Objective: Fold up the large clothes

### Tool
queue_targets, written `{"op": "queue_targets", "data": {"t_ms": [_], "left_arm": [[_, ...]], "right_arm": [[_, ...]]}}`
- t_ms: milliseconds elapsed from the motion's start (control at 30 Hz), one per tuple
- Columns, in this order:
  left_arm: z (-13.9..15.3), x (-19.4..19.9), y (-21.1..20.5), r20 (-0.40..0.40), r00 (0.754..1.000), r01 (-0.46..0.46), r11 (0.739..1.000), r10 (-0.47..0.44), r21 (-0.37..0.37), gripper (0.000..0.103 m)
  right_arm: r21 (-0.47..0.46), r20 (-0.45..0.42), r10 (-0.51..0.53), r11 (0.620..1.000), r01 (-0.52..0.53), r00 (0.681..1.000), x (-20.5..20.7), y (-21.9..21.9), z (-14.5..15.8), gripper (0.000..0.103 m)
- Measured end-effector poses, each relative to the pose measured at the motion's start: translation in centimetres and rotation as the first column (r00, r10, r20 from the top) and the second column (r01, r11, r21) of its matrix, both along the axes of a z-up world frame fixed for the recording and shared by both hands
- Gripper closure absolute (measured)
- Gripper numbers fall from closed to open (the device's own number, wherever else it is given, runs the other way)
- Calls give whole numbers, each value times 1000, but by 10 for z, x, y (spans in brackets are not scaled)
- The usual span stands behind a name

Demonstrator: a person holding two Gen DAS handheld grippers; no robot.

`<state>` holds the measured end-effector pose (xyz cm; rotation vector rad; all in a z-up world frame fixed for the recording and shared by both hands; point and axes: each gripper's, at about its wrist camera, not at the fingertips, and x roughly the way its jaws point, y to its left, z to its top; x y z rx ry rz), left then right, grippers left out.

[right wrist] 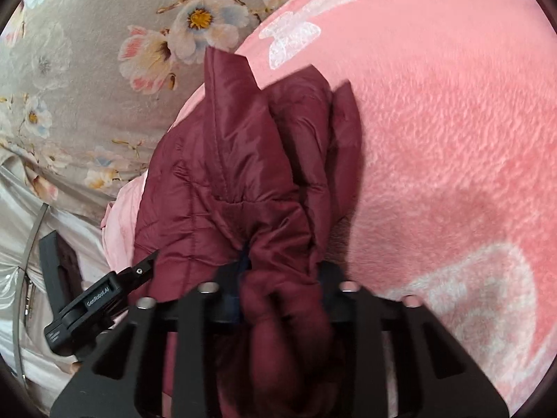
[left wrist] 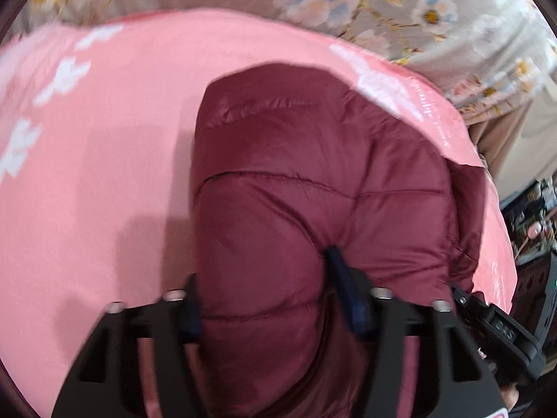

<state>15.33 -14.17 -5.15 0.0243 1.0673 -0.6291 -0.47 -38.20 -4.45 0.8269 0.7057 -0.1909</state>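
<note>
A maroon quilted puffer jacket (left wrist: 313, 174) lies in a folded bundle on a pink fleece blanket (left wrist: 104, 139). My left gripper (left wrist: 264, 278) is shut on a thick puffed fold of the jacket's near end, and its right finger (left wrist: 343, 285) dents the fabric. In the right wrist view the jacket (right wrist: 226, 160) stretches away from me, with a flap standing up at its far end. My right gripper (right wrist: 283, 268) is shut on a bunched wad of the jacket's near edge. The two grippers sit close together, and the left gripper's body (right wrist: 87, 306) shows beside the jacket.
A grey floral bedsheet (left wrist: 383, 3) lies beyond the pink blanket (right wrist: 452, 139) and continues on the side (right wrist: 69, 87). Shiny pale fabric and a metal hoop (right wrist: 31, 244) are at the bed's edge. Cluttered dark items (left wrist: 529, 216) stand off the bed.
</note>
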Motion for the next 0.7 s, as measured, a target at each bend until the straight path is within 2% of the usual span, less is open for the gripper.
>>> {"op": "queue_targets", "data": {"t_ms": [100,267,367,567,700], "left_arm": [[25,-6,5,46,999,26,999,-25,-23,75],[71,-15,25,181,983,37,999,-31,-32,78],[105,-11,45,278,961,24,998,-9,-53,79],[156,12,78,403,914,-17,997,47,-77,79],[172,29,92,463,884,-38,997,64,-66,79]], "right_arm": [[-43,29,9,999,-8,1000,0,13,21,89],[-166,108,64,985,-45,992,11,47,69,90],[-237,167,107,969,-65,980,24,68,100,90],[-359,236,194,928,-100,952,65,107,148,90],[-427,260,245,897,-117,934,94,134,169,90]]}}
